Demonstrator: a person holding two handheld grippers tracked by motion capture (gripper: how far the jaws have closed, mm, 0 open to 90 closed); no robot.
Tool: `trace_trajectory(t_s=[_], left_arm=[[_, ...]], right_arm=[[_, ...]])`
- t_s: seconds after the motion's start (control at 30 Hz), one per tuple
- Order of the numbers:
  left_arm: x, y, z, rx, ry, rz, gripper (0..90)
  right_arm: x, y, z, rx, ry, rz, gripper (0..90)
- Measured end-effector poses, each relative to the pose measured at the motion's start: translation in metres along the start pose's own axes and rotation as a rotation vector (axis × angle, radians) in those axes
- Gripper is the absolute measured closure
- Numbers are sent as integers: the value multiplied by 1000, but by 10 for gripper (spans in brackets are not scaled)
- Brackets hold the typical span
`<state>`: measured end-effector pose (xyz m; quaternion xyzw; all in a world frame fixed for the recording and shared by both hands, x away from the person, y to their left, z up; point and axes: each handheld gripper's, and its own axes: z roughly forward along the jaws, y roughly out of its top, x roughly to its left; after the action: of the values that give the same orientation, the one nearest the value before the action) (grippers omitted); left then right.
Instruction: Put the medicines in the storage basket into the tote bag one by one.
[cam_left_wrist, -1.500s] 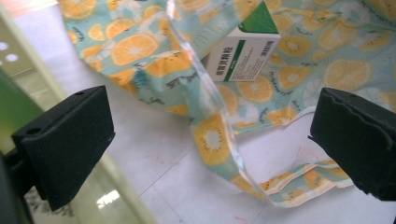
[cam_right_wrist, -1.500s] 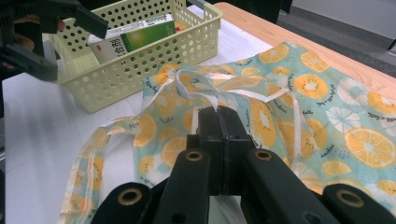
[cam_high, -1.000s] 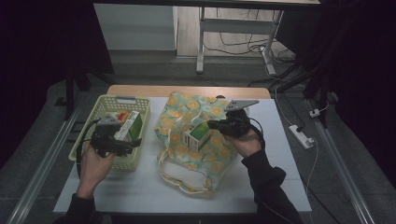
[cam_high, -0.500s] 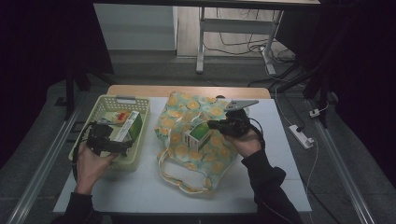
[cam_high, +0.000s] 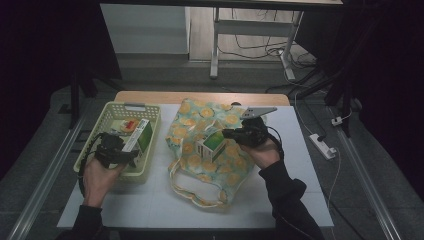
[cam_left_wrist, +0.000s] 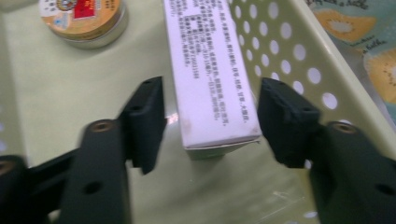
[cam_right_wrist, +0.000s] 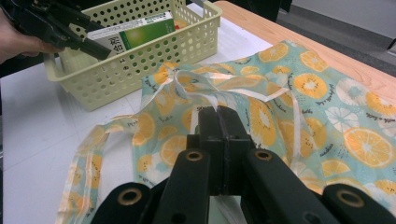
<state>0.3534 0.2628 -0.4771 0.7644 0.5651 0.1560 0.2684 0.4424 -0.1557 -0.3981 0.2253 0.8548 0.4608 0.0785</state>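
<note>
Left gripper (cam_high: 131, 153) is down inside the basket (cam_high: 100, 129), at its near end. Jaws half open and have just been closing; the box (cam_left_wrist: 208, 70) sits between them. In the left gripper view there's a gap on both sides of the box, wider on the left, narrow on the right, so pads aren't pressing on it. No grip. The box is long, white with small print on the upper face, green on its side, lying lengthwise along the basket's right wall. A round tin (cam_left_wrist: 84, 21) with an orange-and-red lid lies on the basket floor past the box, toward the far left corner, apart from it. Basket is pale green, perforated walls, on the white table (cam_high: 150, 205), left part.

Just right of the basket: the bag (cam_high: 200, 117), cloth, teal with orange-slice print, spread flat mid-table. Its handles (cam_high: 192, 195) loop toward the near edge. A small carton (cam_high: 212, 145), green and white, rests on the bag near its middle.

Right gripper (cam_high: 227, 133) is over the bag, pointing left at the carton. Jaws fully closed; in the right gripper view the pads meet on a fold of the bag's cloth and a pale strap runs up to them. Grey plate on top of it, hand behind, cable trailing right.

Far right of the table: a white power strip (cam_high: 322, 146) on the floor.
</note>
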Motion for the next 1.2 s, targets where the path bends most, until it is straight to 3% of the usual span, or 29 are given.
trace_trajectory(t_s=[0.17,0.33,0.43,0.83,1.2], left_arm=[[3,-1,-2,-9,-5,-24,593],[4,-1,-3,-10,-6,-44,617],[6,-1,-6,-19,-27,-45,622],[9,1,-25,-77,-46,8,625],[15,6,-56,-126,-84,31,625]], right_arm=[[0,0,0,1,-1,2,900],[0,0,0,-1,-3,0,900],[0,0,0,-1,-3,2,900],[-1,0,-1,-2,-5,6,900],[-2,0,-2,-6,-6,8,900]])
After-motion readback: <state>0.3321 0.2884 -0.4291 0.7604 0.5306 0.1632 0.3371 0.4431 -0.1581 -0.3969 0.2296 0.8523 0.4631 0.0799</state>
